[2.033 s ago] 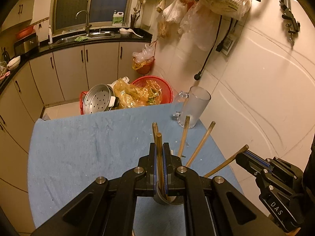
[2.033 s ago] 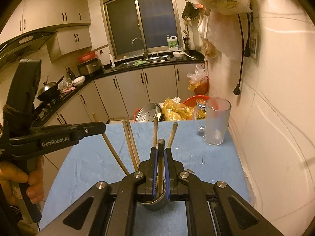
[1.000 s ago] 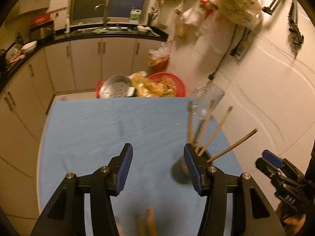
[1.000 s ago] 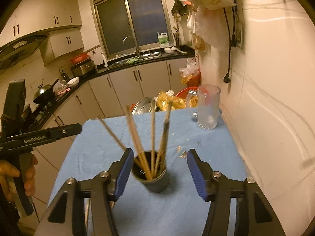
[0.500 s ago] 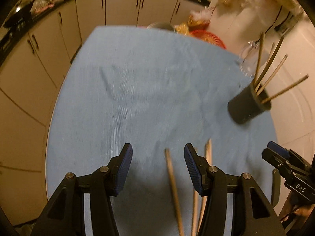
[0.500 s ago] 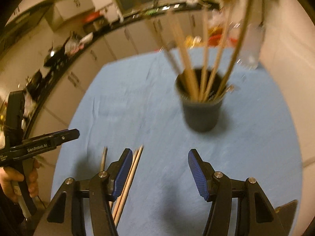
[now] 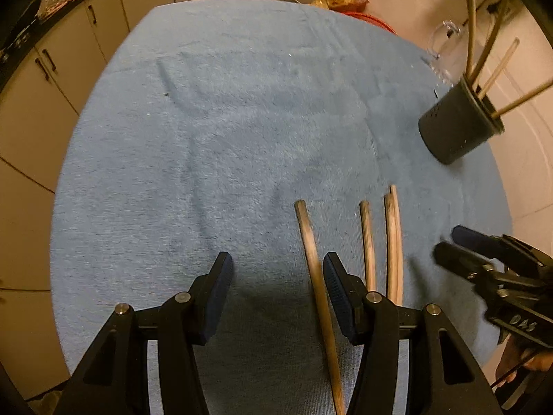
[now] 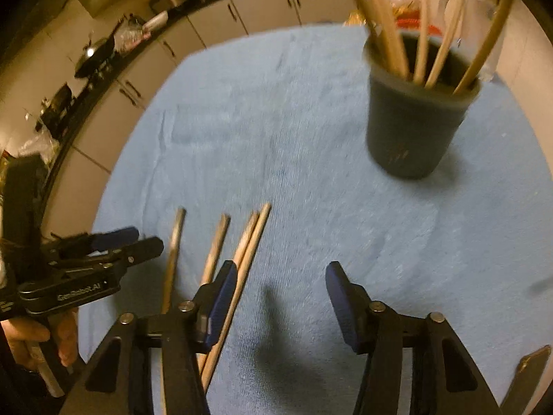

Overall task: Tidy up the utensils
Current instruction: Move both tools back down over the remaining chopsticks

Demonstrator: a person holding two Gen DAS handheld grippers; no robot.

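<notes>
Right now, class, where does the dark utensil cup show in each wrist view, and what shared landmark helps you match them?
Left wrist view: dark cup at the far right edge, upper half.
Right wrist view: the cup upper right, much nearer.
Shared landmark: the loose chopsticks lying on the blue cloth.

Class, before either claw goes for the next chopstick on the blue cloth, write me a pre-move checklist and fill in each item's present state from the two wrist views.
1. Left claw open and empty: ok.
2. Right claw open and empty: ok.
3. Loose chopsticks lying flat on the blue cloth, ends apart enough to single one out: ok for the leftmost chopstick; the right-hand pair touch, not ok.
4. Dark cup upright with room among its chopsticks: ok.
5. Claws clear of each other: ok, though close.
6. Near ends of the loose chopsticks visible: cannot tell, hidden under the claws.
</notes>
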